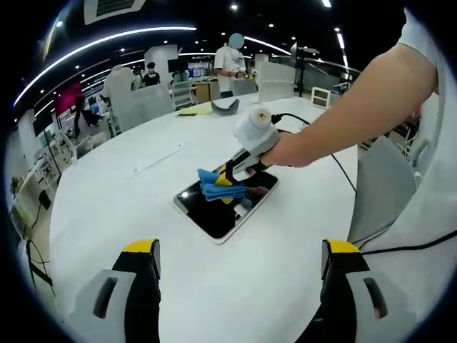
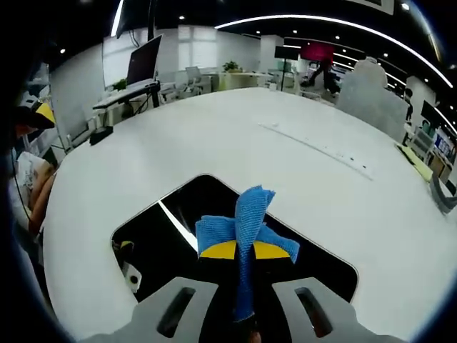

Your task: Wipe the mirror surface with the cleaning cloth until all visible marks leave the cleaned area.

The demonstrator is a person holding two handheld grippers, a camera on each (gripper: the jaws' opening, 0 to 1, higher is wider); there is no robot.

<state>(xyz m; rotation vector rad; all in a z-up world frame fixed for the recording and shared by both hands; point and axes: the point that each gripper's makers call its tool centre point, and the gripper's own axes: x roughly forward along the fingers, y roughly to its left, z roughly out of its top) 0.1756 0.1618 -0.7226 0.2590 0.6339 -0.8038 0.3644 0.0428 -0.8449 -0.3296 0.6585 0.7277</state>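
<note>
A dark rectangular mirror (image 1: 218,209) with a white rim lies flat on the round white table (image 1: 143,200). A blue cleaning cloth (image 1: 216,184) rests on it, pinched in my right gripper (image 1: 232,174), which a person's hand holds from the right. In the right gripper view the cloth (image 2: 246,229) stands up between the yellow-tipped jaws of that gripper (image 2: 238,250), over the mirror (image 2: 178,229). My left gripper (image 1: 239,254) hovers over the table's near edge, its jaws wide apart with nothing between them.
A black cable (image 1: 343,171) runs across the table behind the right hand. A grey chair back (image 1: 382,189) stands at the table's right edge. More chairs, desks and people are in the room beyond. A monitor (image 2: 143,61) stands at the far left.
</note>
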